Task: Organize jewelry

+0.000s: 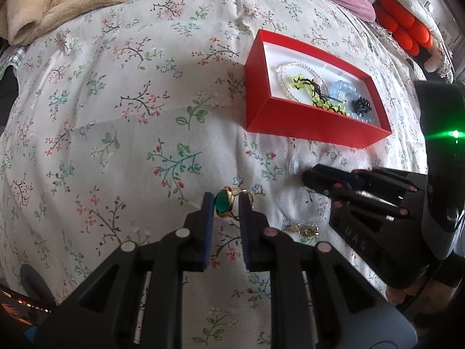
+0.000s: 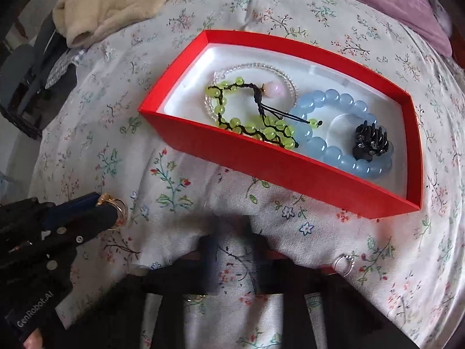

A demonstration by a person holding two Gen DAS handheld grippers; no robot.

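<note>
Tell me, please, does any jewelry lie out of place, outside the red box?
Yes. A thin silver ring and a small gold piece lie loose on the floral sheet, outside the red box. The left gripper grips a green-stone ring, also not boxed yet.

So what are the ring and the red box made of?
The ring looks like polished gold-toned metal, glinting at the band, with a glossy opaque green stone, perhaps glass or jade. The box looks like matte red cardboard, with flat walls, crisp folded corners and a smooth white lining.
</note>
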